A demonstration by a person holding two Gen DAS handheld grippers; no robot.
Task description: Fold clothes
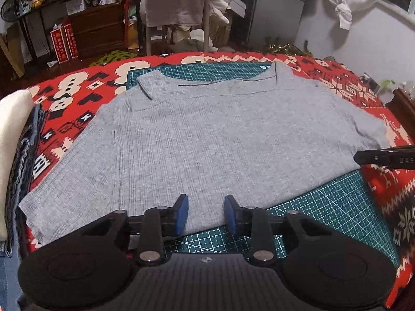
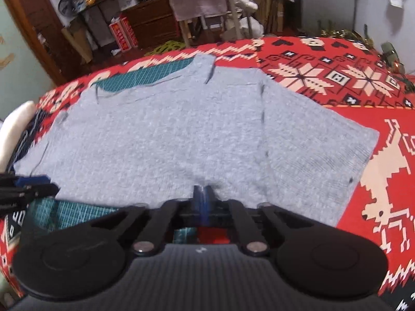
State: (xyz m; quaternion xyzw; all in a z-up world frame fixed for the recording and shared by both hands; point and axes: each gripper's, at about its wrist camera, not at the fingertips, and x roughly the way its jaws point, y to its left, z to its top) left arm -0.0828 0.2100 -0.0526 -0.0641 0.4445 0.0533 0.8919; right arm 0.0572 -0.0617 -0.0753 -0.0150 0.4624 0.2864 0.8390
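Note:
A grey ribbed shirt (image 1: pixel 207 142) lies spread flat, collar at the far side, on a green cutting mat (image 1: pixel 324 207). My left gripper (image 1: pixel 206 215) sits at the shirt's near hem. Its blue pads (image 1: pixel 181 215) stand apart, and the hem lies flat between them, unpinched. In the right wrist view the same shirt (image 2: pixel 168 142) fills the middle. My right gripper (image 2: pixel 203 193) has its pads together on the near hem, and the cloth puckers at the tips. Each gripper shows in the other's view: the right gripper (image 1: pixel 358 156) at the shirt's right corner, the left gripper (image 2: pixel 52 185) at the left edge.
A red patterned blanket (image 1: pixel 389 194) covers the bed beneath the mat. A stack of folded clothes (image 1: pixel 15 155), white and blue denim, sits at the left edge. Behind the bed stand a cluttered wooden shelf (image 1: pixel 90 26) and a chair draped with clothes (image 1: pixel 179 5).

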